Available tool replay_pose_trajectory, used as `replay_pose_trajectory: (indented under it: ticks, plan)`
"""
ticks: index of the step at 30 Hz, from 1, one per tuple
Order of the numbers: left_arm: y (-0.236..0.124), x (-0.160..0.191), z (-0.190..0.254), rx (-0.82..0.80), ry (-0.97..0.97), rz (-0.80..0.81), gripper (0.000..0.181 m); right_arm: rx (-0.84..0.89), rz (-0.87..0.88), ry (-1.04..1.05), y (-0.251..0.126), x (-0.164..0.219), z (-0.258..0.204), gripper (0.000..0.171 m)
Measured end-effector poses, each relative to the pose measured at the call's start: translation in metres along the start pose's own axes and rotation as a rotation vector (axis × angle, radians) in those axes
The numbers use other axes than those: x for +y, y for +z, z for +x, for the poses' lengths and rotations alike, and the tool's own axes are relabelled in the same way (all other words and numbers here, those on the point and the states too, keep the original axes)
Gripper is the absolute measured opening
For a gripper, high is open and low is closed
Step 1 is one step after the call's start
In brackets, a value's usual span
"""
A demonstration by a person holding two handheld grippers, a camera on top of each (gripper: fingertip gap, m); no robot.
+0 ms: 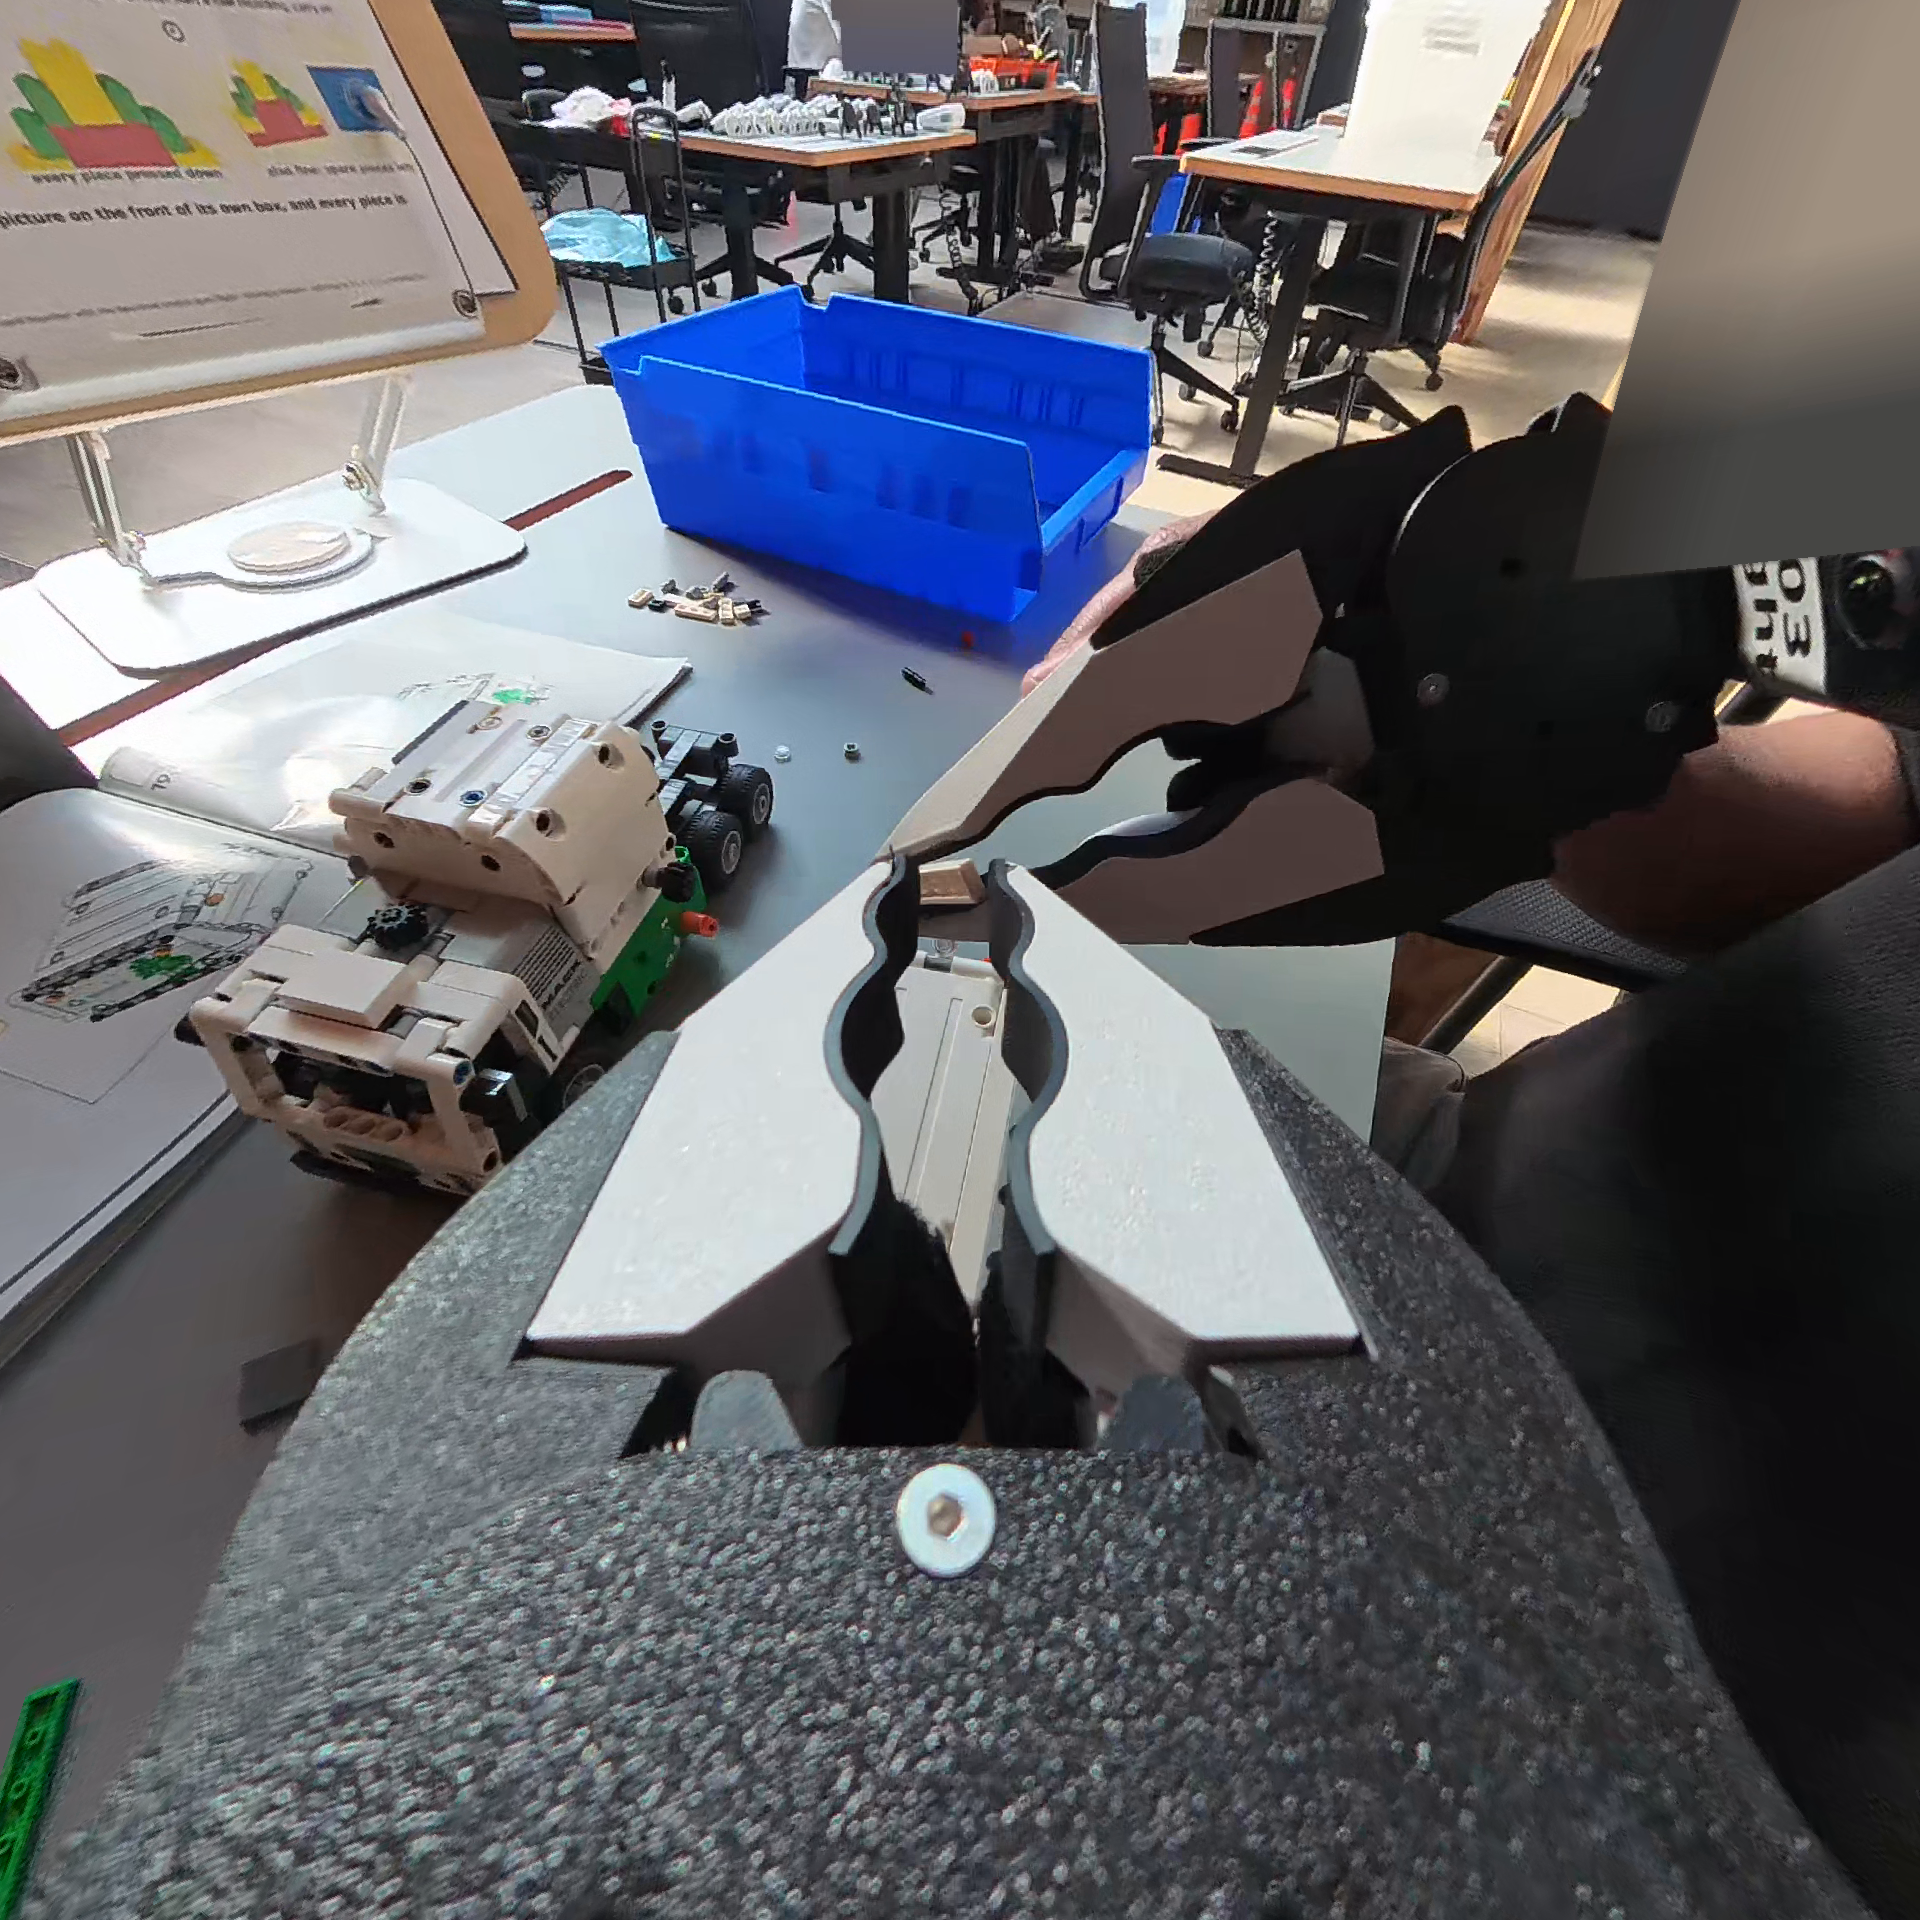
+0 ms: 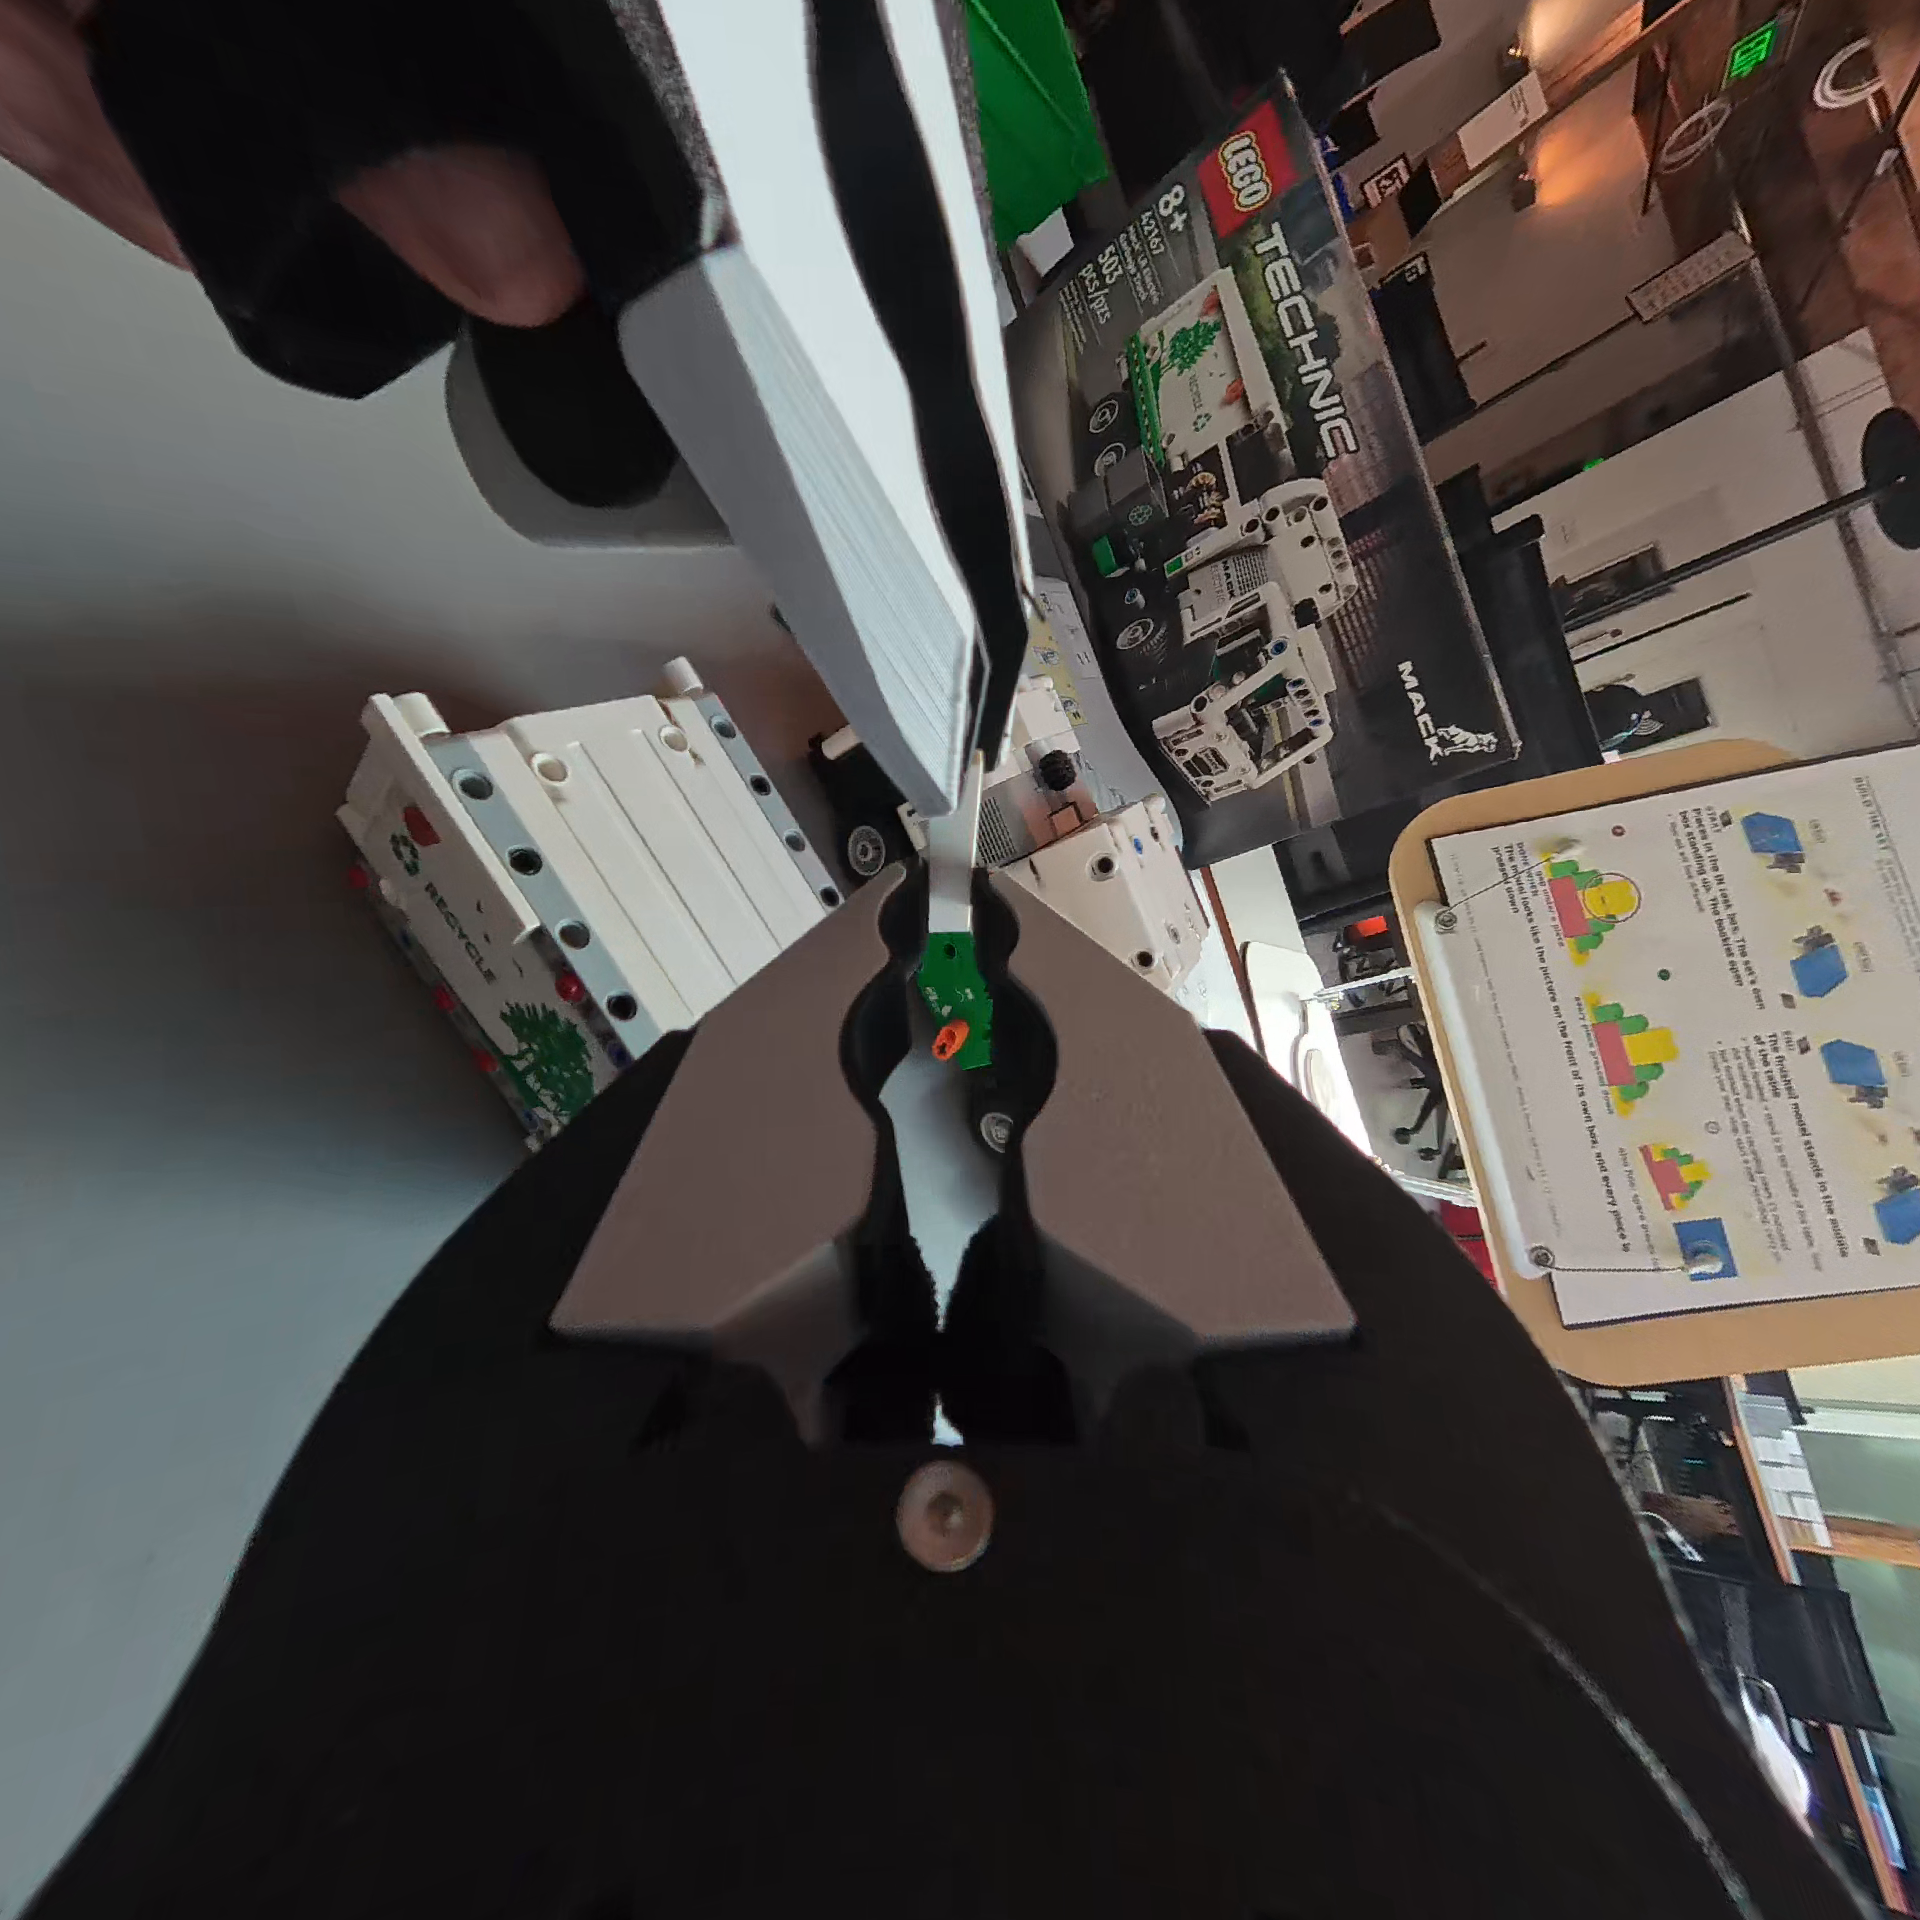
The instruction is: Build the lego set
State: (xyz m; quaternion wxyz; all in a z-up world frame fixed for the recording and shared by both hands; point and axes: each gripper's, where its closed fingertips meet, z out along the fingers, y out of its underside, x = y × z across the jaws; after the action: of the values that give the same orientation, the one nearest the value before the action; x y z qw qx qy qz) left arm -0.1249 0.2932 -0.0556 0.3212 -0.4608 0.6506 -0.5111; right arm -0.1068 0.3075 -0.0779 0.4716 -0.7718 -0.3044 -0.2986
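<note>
Left wrist view: left gripper [image 1: 948,883] pinching a tan piece [image 1: 948,886] — right gripper [image 1: 940,847] nearly pressed together at it; align squarely before pressing.

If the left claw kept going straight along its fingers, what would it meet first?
Almost at once, the tip of the right claw, which sits right at the left claw's fingertips by a small tan piece. Depth is unclear; whether they already touch cannot be told.
</note>
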Motion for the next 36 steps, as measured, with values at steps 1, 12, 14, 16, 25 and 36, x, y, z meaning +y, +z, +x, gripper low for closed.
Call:
replay_pose_trajectory:
  ticks: [1,12,14,16,25,36]
  plan:
    - [0.001,0.002,0.002,0.007,0.002,-0.006,0.007,0.007,-0.003,-0.015,-0.002,0.000,0.000,0.007]
    - [-0.006,0.025,0.031,0.143,0.084,-0.033,0.001,-0.210,0.222,0.211,-0.042,0.003,-0.028,0.017]
    - [-0.006,0.032,0.035,0.153,0.104,-0.043,0.001,-0.288,0.281,0.376,-0.052,0.011,-0.026,0.022]
    - [-0.006,0.037,0.039,0.155,0.125,-0.033,0.001,-0.433,0.347,0.542,-0.062,0.017,-0.032,0.022]
    - [-0.005,0.038,0.051,0.237,0.080,0.085,0.001,-0.758,0.543,0.874,-0.066,0.014,-0.047,0.017]
    - [0.000,0.042,0.056,0.272,0.063,0.080,0.001,-0.735,0.515,0.821,-0.059,0.017,-0.054,0.004]
